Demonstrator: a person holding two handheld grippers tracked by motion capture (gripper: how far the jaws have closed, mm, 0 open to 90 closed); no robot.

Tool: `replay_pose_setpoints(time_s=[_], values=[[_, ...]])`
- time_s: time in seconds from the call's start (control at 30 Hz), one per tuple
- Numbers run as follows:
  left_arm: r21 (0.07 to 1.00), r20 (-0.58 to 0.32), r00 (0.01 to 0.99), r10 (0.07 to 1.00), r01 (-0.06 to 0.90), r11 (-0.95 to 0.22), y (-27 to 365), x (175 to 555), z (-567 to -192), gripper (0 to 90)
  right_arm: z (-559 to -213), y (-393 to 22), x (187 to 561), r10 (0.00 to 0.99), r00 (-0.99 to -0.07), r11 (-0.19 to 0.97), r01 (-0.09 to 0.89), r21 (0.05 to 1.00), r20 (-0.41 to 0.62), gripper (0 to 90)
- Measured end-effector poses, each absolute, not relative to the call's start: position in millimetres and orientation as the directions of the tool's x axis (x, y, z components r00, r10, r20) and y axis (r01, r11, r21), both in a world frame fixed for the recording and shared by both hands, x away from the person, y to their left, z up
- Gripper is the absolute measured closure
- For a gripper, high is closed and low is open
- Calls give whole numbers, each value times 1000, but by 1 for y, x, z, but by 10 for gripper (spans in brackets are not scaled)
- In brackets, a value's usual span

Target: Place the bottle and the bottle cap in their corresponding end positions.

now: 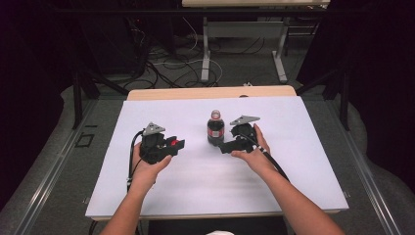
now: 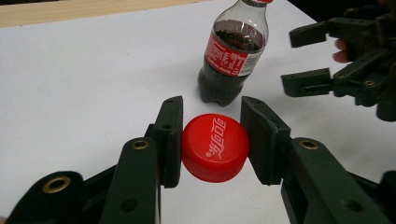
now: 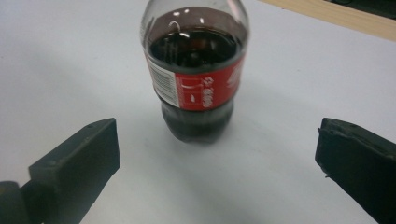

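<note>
A small cola bottle [image 1: 215, 128] with a red label stands upright on the white table sheet [image 1: 195, 181], near the middle. My left gripper [image 1: 177, 144] is to its left and shut on a red bottle cap [image 2: 215, 147], one pad on each side of the cap, just above the sheet. The bottle [image 2: 231, 56] stands a little beyond that cap. My right gripper [image 1: 224, 146] is just right of the bottle, its jaws wide open and pointing at it. In the right gripper view the bottle [image 3: 196, 70] stands ahead of the jaws, not between them.
The white sheet covers a wooden table whose far edge [image 1: 210, 92] shows bare. Beyond it, cables [image 1: 176, 63] lie on the floor among the legs of another table [image 1: 205, 54]. Dark curtains close both sides.
</note>
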State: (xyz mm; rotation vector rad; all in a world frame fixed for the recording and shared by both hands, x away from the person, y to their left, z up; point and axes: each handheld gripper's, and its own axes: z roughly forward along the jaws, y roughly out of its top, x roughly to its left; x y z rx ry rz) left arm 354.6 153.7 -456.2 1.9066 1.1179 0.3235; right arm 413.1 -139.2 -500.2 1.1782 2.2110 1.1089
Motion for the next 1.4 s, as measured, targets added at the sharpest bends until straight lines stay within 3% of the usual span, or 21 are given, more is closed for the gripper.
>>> replay_pose_setpoints(time_s=[0.8, 1.4], values=[[788, -180, 568, 803, 572, -228, 147, 354, -462, 609, -501, -206, 354, 864, -503, 296, 536, 790, 18, 0], [774, -151, 626, 765, 557, -303, 105, 352, -487, 609, -527, -250, 334, 907, -418, 215, 574, 790, 57, 0]])
